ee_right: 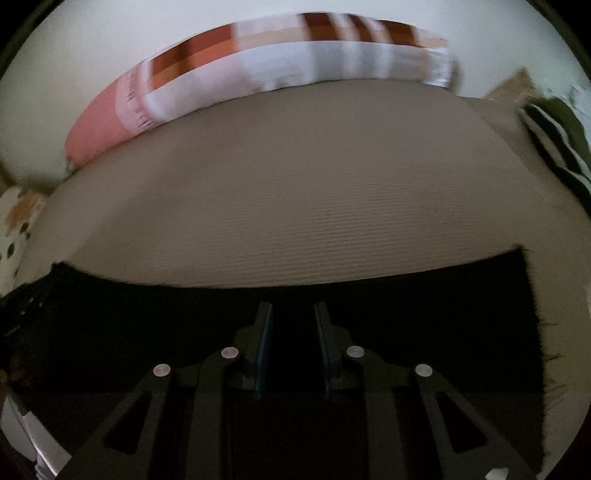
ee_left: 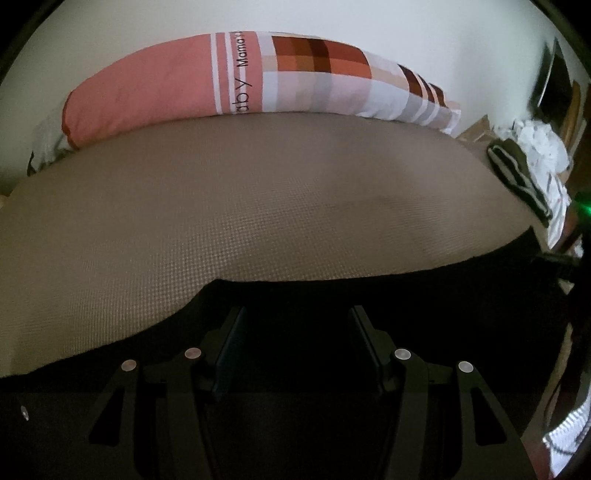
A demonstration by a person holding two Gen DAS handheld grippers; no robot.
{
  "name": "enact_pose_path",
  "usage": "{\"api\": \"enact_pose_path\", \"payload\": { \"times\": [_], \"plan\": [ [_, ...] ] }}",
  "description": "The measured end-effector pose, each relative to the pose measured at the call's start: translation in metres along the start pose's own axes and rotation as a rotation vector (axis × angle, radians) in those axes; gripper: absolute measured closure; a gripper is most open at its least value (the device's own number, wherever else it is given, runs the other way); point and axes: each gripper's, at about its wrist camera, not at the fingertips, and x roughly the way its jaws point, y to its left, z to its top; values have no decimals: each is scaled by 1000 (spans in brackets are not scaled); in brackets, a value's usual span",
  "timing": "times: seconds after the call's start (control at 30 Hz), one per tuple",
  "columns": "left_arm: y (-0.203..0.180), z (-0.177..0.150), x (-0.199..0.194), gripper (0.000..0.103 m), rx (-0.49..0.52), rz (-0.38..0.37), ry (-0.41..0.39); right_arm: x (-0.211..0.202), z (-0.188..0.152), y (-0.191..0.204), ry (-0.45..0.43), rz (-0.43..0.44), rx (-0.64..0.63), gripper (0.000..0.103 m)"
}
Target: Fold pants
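Under both wrist cameras, black pants (ee_left: 369, 295) lie spread on the near part of a tan woven bedcover (ee_left: 240, 192), their far edge running across it and a frayed hem (ee_right: 535, 295) showing at right.

I have the left gripper (ee_left: 295, 332) with jaws well apart, over the dark cloth, nothing between them that I can make out. Right gripper (ee_right: 293, 325) has a narrow gap; black on black, I cannot tell whether any fabric sits in it.

Risk, as I judge it: pinching with so little contrast could catch one layer only, or the bedcover too, and drag the fold crooked. The frayed hem may snag.

Room: a pink and checked pillow (ee_left: 221, 81) lies along the pale wall (ee_left: 332, 18); a striped dark garment (ee_left: 517, 173) sits at the bed's right edge, with white clutter beyond.
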Motion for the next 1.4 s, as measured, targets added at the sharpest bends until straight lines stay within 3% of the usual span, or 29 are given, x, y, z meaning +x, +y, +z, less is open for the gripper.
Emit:
{"api": "enact_pose_path", "payload": {
  "times": [0.2,0.4,0.57,0.73,1.03,1.13,1.2,1.4],
  "plan": [
    [-3,5,2,46,-8,27,21,-15,6,-71,6,-54,119,80],
    [2,0,-25,44,-64,10,30,-49,-2,-141,56,107,205,73],
    [7,-23,-50,43,-105,18,51,-54,-22,-191,153,221,281,72],
    [10,-41,-61,43,-142,30,93,-51,-37,-219,187,343,340,72],
    [14,-64,-65,43,-189,73,126,-33,-31,-227,211,461,319,74],
    [13,-69,-58,43,-178,85,140,-24,-21,-216,201,481,303,80],
    [11,-72,-55,43,-157,100,137,-17,-17,-206,201,489,291,90],
    [9,-72,-56,43,-140,110,114,-29,-16,-185,165,386,280,96]
  ]
}}
